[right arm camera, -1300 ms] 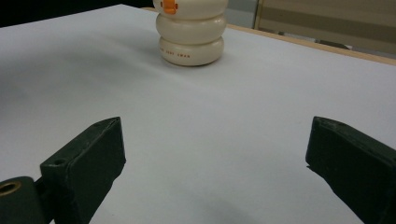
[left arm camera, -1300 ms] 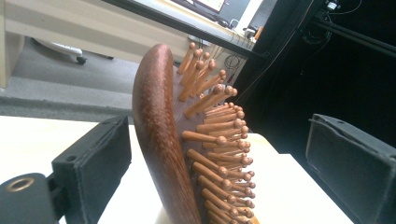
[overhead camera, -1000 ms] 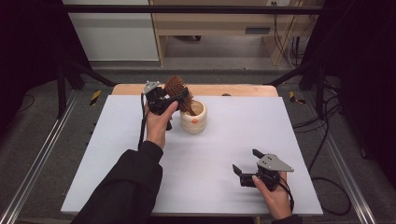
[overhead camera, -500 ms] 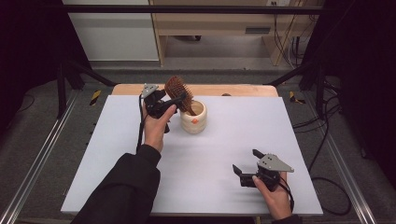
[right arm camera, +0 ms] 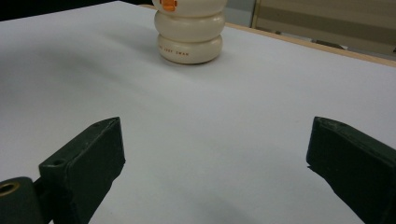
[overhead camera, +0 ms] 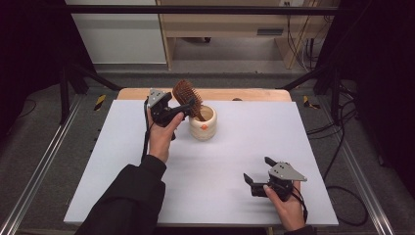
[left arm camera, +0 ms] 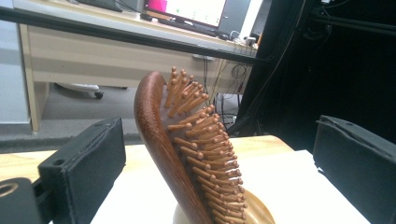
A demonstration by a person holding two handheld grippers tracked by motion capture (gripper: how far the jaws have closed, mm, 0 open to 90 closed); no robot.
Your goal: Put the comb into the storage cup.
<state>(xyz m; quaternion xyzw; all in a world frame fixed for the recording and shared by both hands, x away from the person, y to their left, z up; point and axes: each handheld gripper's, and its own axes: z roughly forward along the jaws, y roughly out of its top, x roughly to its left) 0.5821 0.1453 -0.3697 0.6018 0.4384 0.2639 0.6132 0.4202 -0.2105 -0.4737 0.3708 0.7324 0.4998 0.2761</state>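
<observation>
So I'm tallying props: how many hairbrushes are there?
1. The wooden hairbrush stands handle-down in the cream holder, between the open jaws of the left gripper. The holder's inside is hidden.

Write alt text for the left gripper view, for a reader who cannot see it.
A reddish-brown wooden paddle hairbrush with peg bristles stands tilted between the wide-open black jaws of the left claw, its lower end inside a cream ribbed ceramic holder on the white table. Neither jaw touches the brush. A pale wooden desk stands behind.
</observation>
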